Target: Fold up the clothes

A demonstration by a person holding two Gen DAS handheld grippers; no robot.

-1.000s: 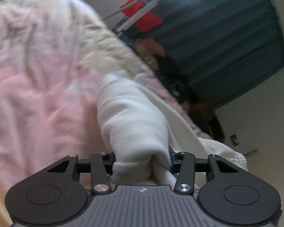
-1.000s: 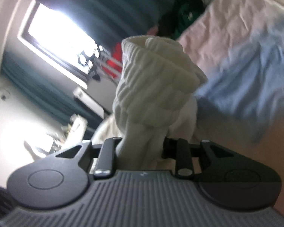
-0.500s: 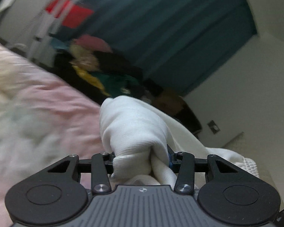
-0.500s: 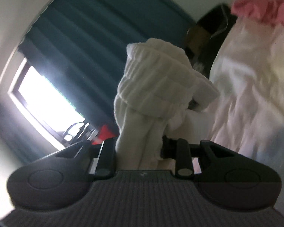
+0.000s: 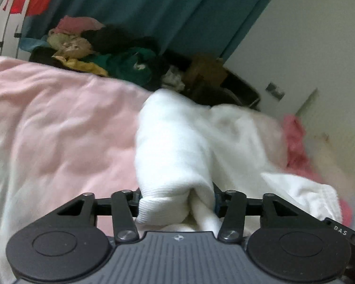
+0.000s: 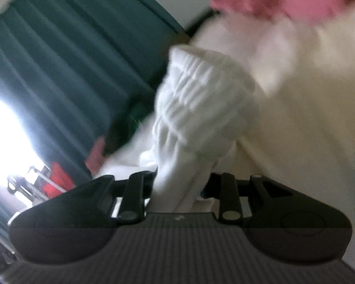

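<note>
pink bedding [image 5: 59, 127] rumpled; both tools clamp white ribbed garment [image 5: 175, 156].

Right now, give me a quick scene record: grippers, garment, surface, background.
left hand-held gripper: shut on white garment
right hand-held gripper: shut on the same white garment, ribbed cuff end
surface: pink blanket
background: clothes pile, teal curtain
image quality: right view blurred

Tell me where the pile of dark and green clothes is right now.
In the left wrist view, the clothes pile sits upper left of centre, beyond the pink blanket and against the teal curtain.
</note>
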